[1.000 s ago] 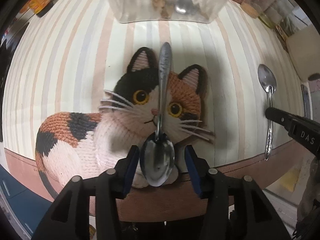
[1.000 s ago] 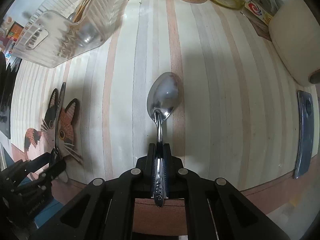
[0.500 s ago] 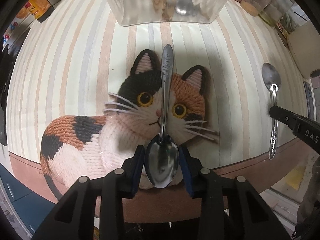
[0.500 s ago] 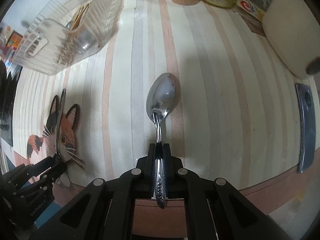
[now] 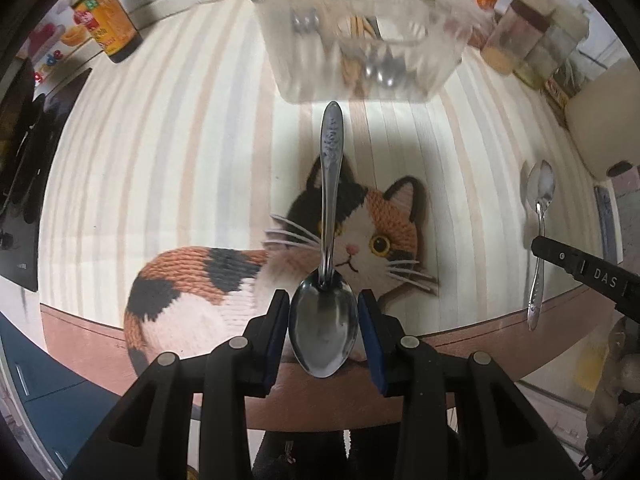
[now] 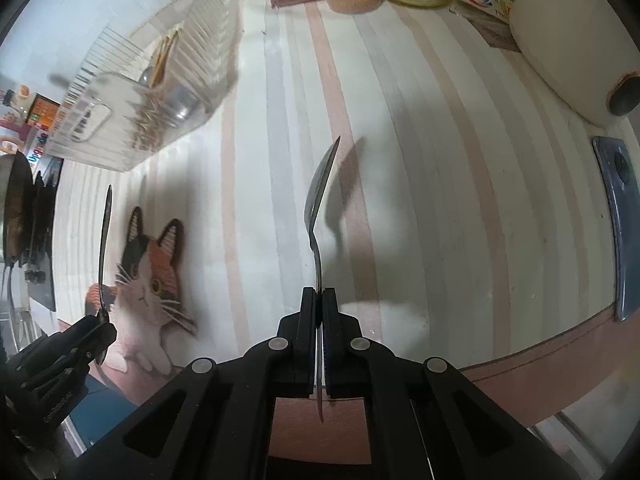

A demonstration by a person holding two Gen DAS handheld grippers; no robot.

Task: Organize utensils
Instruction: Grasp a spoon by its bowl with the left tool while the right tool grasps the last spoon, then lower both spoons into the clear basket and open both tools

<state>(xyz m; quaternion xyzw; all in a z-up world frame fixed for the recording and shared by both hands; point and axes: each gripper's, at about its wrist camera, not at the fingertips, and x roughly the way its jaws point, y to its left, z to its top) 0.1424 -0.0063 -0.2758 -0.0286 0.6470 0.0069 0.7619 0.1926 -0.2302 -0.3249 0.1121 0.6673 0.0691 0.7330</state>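
My left gripper (image 5: 323, 316) is shut on the bowl of a steel spoon (image 5: 330, 184), lifted above the cat-shaped mat (image 5: 360, 248), its handle pointing at the clear utensil basket (image 5: 360, 48). My right gripper (image 6: 319, 304) is shut on the handle of a second spoon (image 6: 320, 192), raised off the striped cloth and turned on edge. That second spoon also shows in the left wrist view (image 5: 540, 216), held by the right gripper (image 5: 538, 246). The left gripper (image 6: 96, 332) and its spoon (image 6: 105, 248) show in the right wrist view. The basket (image 6: 160, 92) holds several utensils.
Jars (image 5: 516, 36) and a yellow can (image 5: 106, 24) stand along the back. A cream appliance (image 6: 572, 40) and a blue-grey flat object (image 6: 618, 224) lie at the right. A black stove (image 5: 20, 184) is at the left. The table edge (image 5: 480, 332) runs close in front.
Both grippers have lifted their spoons off the table. The left one closed on the spoon bowl and rose toward the basket. The right spoon has rolled on edge.
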